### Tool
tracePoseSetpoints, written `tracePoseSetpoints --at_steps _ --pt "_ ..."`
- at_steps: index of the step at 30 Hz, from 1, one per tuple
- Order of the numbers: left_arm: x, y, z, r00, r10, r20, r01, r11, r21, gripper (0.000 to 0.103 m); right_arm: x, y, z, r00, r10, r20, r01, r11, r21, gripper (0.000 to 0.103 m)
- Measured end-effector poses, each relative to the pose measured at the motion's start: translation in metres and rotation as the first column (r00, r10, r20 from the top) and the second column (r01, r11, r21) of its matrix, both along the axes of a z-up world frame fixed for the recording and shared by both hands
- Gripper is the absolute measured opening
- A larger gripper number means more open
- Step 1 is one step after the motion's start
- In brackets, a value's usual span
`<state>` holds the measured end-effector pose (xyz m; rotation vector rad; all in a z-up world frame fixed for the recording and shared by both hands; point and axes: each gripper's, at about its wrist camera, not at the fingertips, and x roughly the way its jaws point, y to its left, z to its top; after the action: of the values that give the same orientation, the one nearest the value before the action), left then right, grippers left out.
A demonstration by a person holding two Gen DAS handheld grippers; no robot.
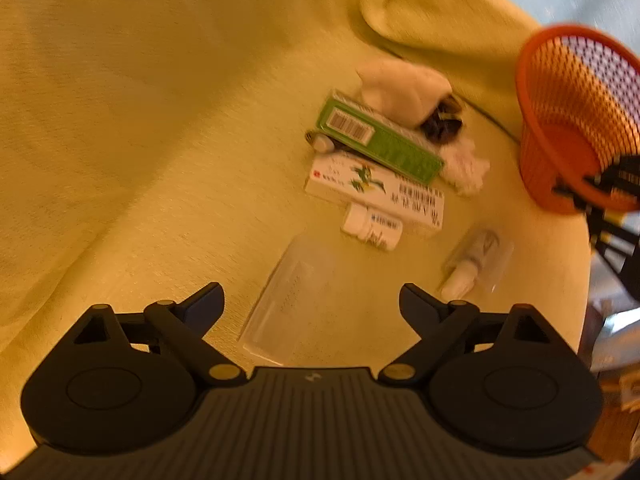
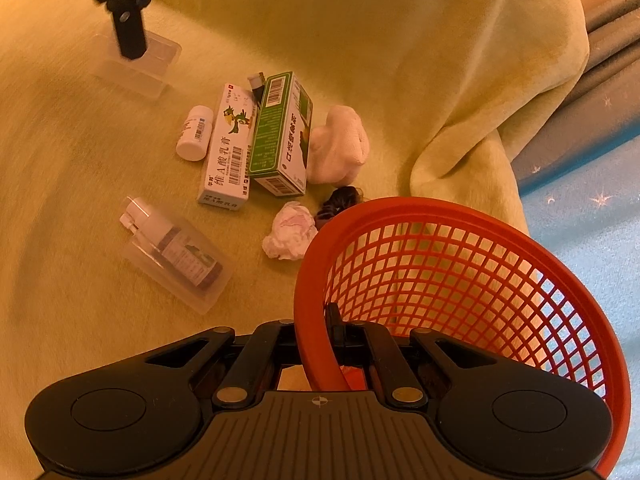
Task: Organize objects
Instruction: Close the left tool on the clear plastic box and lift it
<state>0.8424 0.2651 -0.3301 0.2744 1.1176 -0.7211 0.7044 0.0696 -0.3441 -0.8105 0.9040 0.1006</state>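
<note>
My right gripper (image 2: 320, 320) is shut on the rim of an orange mesh basket (image 2: 460, 280), held above the yellow blanket. In the left wrist view the basket (image 1: 576, 120) hangs at the right. My left gripper (image 1: 312, 300) is open just above an empty clear plastic tray (image 1: 288, 300). Ahead lie a green box (image 1: 380, 140), a white box (image 1: 376, 192), a small white bottle (image 1: 370, 228) and a spray bottle in a clear blister (image 1: 476, 260). From the right wrist I see the same spray bottle (image 2: 176, 252), a crumpled tissue (image 2: 290, 236) and a white cloth (image 2: 340, 144).
A yellow blanket (image 1: 160, 120) covers the surface and folds up at the back (image 2: 460, 80). A dark hair tie (image 2: 340, 200) lies beside the basket rim. A blue sheet (image 2: 592, 220) shows at the right past the blanket edge.
</note>
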Motion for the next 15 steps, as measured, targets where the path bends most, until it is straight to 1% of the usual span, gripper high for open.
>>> tracePoseSetpoints --at_steps 1,2,3,5,8,10,11,12,15 --pt "0.0 -0.001 -0.004 1.0 -0.012 0.007 0.012 1.0 0.017 0.084 0.0 0.0 0.0 1.0 0.001 0.001 -0.001 1.0 -0.002 0.0" --pt "0.0 -0.002 -0.007 1.0 -0.023 0.017 0.022 0.999 0.036 0.082 -0.001 0.001 -0.001 1.0 0.001 0.002 -0.001 1.0 -0.003 0.0" --pt "0.001 -0.003 -0.01 0.999 -0.034 0.021 0.033 0.998 0.049 0.076 -0.001 0.001 -0.001 1.0 0.003 0.002 -0.003 1.0 -0.004 0.0" --pt "0.003 -0.004 -0.014 0.998 -0.054 0.03 0.052 0.996 0.075 0.071 -0.001 0.002 -0.001 1.0 0.004 0.001 -0.004 1.0 -0.006 0.0" --pt "0.004 -0.009 -0.016 0.994 -0.096 0.055 0.088 0.988 0.126 0.056 -0.001 0.002 -0.001 1.0 0.002 -0.001 -0.002 1.0 -0.009 0.0" --pt "0.005 -0.012 -0.017 0.992 -0.112 0.057 0.102 0.982 0.156 0.035 0.0 0.003 -0.001 1.0 -0.001 -0.004 0.001 1.0 -0.009 0.0" --pt "0.005 -0.012 -0.017 0.992 -0.113 0.056 0.102 0.981 0.165 0.03 0.0 0.002 -0.001 1.0 -0.004 -0.004 0.004 1.0 -0.008 0.0" --pt "0.006 -0.012 -0.017 0.992 -0.112 0.055 0.101 0.98 0.173 0.027 0.0 0.002 -0.001 1.0 -0.005 -0.004 0.005 1.0 -0.008 0.0" --pt "0.007 -0.011 -0.012 0.994 -0.106 0.04 0.097 0.98 0.174 0.026 0.0 0.003 -0.001 1.0 -0.004 -0.005 0.004 1.0 -0.011 0.0"
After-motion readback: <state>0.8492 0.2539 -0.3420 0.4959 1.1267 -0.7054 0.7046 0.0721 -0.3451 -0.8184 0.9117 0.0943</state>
